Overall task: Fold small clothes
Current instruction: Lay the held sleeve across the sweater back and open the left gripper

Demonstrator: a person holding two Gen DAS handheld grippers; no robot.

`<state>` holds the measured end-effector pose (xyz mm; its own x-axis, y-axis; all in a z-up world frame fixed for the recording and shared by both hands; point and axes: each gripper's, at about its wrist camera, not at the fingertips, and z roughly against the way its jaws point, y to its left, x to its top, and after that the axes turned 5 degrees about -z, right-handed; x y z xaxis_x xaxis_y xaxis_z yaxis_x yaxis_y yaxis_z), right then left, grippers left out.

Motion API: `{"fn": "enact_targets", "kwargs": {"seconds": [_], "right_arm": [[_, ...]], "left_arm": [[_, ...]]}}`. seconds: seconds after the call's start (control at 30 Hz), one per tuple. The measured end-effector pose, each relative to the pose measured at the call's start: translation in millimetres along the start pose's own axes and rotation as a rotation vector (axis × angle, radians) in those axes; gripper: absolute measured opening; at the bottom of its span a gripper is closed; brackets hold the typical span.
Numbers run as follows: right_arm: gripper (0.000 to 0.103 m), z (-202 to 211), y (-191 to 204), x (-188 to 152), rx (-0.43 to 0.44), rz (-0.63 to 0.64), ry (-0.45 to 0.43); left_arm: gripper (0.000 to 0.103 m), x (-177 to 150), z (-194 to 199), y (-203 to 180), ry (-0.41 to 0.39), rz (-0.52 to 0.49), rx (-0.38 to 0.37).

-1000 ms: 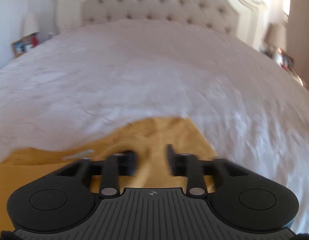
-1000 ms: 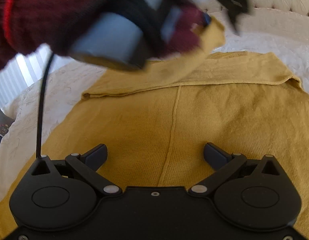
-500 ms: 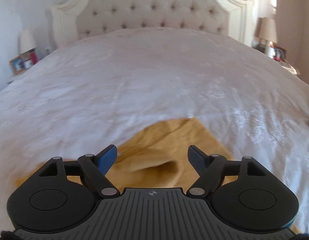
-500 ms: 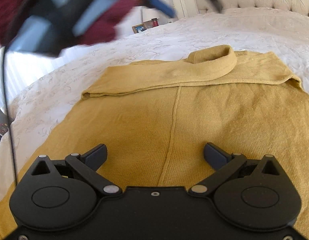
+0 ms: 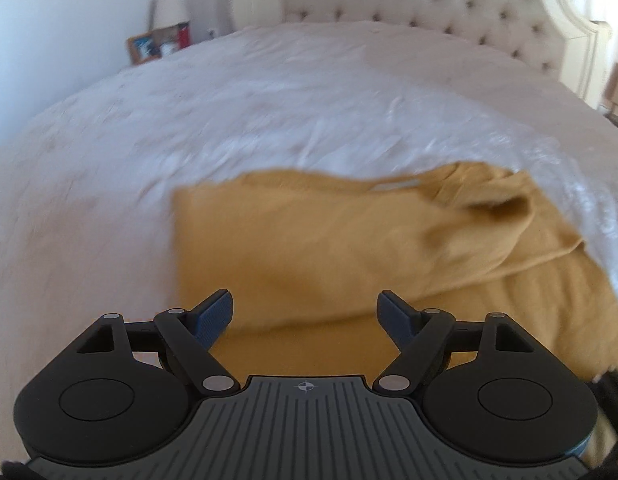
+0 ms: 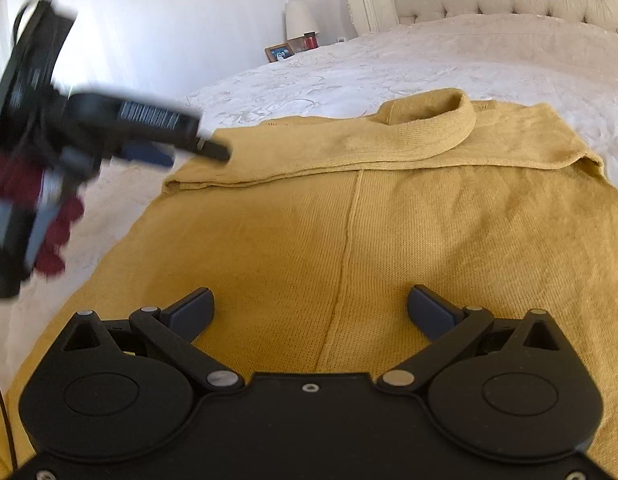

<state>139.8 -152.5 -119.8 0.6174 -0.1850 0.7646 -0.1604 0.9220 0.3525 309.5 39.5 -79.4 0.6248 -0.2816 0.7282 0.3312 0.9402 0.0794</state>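
A mustard-yellow knitted sweater (image 6: 349, 224) lies flat on the white bedspread (image 6: 349, 68), with a sleeve (image 6: 389, 140) folded across its top edge. The sweater also shows in the left wrist view (image 5: 317, 248). My right gripper (image 6: 311, 308) is open and empty, low over the sweater's body near its centre seam. My left gripper (image 5: 305, 312) is open and empty, above the sweater's left edge; in the right wrist view it appears blurred at the left (image 6: 161, 152), held by a hand in a dark red sleeve.
The tufted headboard (image 5: 429, 4) stands at the far end of the bed. A bedside table with a lamp (image 6: 301, 18) and a picture frame (image 6: 279, 52) is at the far left. A second lamp (image 5: 617, 88) is at the far right.
My left gripper opened and let go of the folded sleeve, then drew away to the left and back. The sleeve now rests across the sweater's top. My right gripper has not moved.
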Motion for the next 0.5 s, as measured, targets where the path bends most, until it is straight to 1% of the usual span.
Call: {"fn": "enact_targets", "kwargs": {"seconds": [0.07,0.23,0.3,0.4,0.43,0.47,0.5], "right_arm": [[0.103,0.7,-0.4,0.5,0.002,-0.001,0.002],[0.103,-1.6,2.0,1.2,-0.007,0.013,0.014],[0.103,-2.0,1.9,2.5,-0.005,0.017,0.023],[0.103,-2.9,2.6,8.0,0.001,0.037,0.059],[0.101,-3.3,2.9,11.7,0.002,0.047,0.078],[0.089,-2.2,3.9,16.7,-0.005,0.059,0.089],[0.081,0.5,4.9,22.1,-0.016,0.077,0.085]], "left_arm": [[0.078,-10.4,0.2,7.1,0.009,0.007,0.004],[0.079,-31.0,-4.8,14.1,0.021,-0.021,0.009],[0.085,-35.8,-5.2,17.9,0.012,-0.020,0.008],[0.089,-44.0,-7.7,28.5,0.010,0.027,-0.016],[0.089,-46.7,-9.0,31.1,0.004,0.038,-0.024],[0.090,-48.9,-9.8,32.7,-0.001,0.044,-0.029],[0.092,-50.9,-10.6,33.1,-0.007,0.045,-0.032]]}}
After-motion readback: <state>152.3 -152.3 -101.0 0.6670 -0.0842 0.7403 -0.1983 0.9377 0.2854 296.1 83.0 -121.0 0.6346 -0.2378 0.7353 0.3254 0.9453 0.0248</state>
